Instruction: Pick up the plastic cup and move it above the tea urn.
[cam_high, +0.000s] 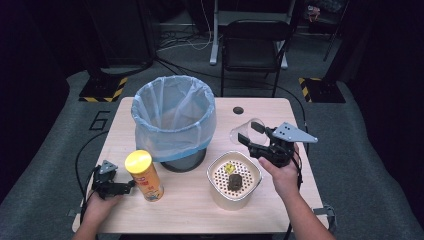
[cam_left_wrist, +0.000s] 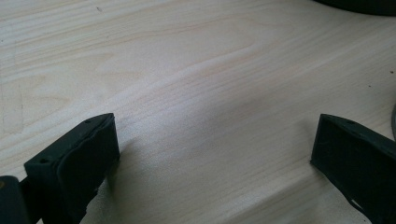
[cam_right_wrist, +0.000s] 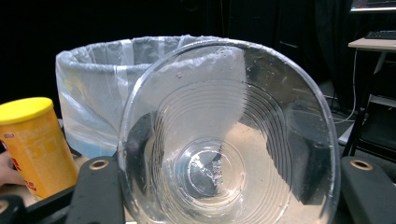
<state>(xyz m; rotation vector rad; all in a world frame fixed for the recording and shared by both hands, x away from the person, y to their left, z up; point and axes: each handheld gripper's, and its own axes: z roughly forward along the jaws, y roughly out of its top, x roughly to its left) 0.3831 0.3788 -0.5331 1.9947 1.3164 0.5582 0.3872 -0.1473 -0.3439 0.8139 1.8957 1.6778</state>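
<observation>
High view: the right gripper (cam_high: 251, 134) is lifted off the pale wooden table (cam_high: 280, 200) and holds a clear plastic cup (cam_high: 245, 131) tipped on its side, mouth turned toward the round bin lined with a pale blue plastic bag (cam_high: 174, 122). Cup and gripper hang just to the right of that bin, apart from its rim and above the tabletop. Right gripper view looks straight into the cup (cam_right_wrist: 229, 144): its ribbed transparent wall sits between the two black jaws, which stand about half open and press against it on either side, so the cup is gripped by its body with the base nearest the camera. Beyond the cup's mouth the bin (cam_right_wrist: 93, 93) rises, and a yellow cardboard snack tube with a yellow lid (cam_right_wrist: 32, 140) stands to the left of it.

In front of the bin, on the side nearer the person, stands a white round container with a perforated insert (cam_high: 234, 180) that has a small dark lump and a yellow scrap lying in it; the right hand (cam_high: 282, 175) is just beside it. The snack tube (cam_high: 144, 176) stands upright near the bin's front left. The left gripper (cam_high: 131, 186) rests low beside that tube; in the left gripper view its jaws are wide apart over bare wood (cam_left_wrist: 196, 93) with nothing between them.
</observation>
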